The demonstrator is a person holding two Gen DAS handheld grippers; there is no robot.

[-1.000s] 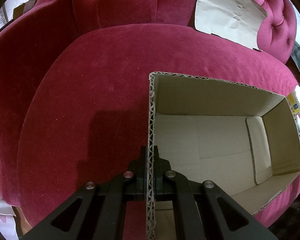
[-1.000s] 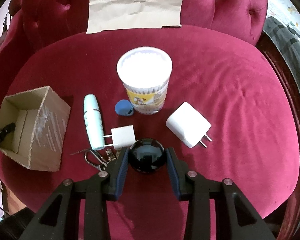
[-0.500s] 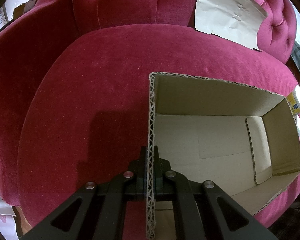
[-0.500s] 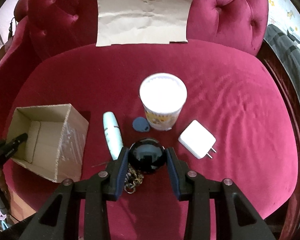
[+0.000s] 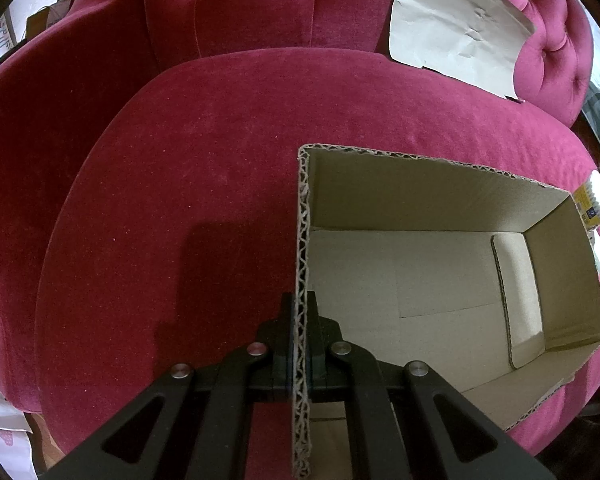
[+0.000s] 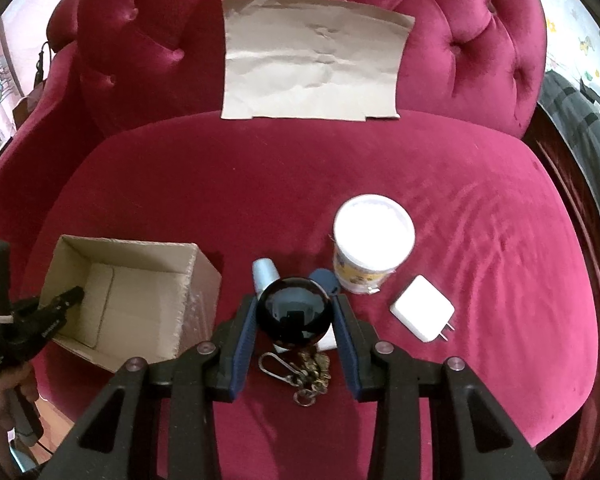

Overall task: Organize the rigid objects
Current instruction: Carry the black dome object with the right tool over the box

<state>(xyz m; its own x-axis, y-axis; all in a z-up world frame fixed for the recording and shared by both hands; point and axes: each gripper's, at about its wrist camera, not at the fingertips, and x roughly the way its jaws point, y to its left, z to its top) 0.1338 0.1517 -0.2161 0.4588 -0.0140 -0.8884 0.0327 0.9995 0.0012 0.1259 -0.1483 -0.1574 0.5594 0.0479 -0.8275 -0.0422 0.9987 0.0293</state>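
My right gripper (image 6: 295,312) is shut on a shiny black ball (image 6: 294,318), held above the red velvet seat. Under it lie a keychain with a carabiner (image 6: 300,372), a pale blue tube (image 6: 265,274), a blue cap (image 6: 325,280) and a small white plug mostly hidden by the ball. A white tub of cotton swabs (image 6: 370,244) and a larger white charger (image 6: 422,314) sit to the right. The open cardboard box (image 6: 128,300) stands on the seat at the left. My left gripper (image 5: 302,336) is shut on the box's near wall (image 5: 302,280); the box's inside (image 5: 400,280) holds nothing.
A sheet of brown paper (image 6: 314,76) leans on the tufted backrest (image 6: 480,40). A hand (image 6: 8,384) holds the left gripper at the seat's left edge. The tub (image 5: 594,204) shows beyond the box's far wall. The seat's front edge drops off close below.
My right gripper has risen and pulled back with the black ball, so the items on the seat look smaller and farther. The left gripper and the box have not moved.
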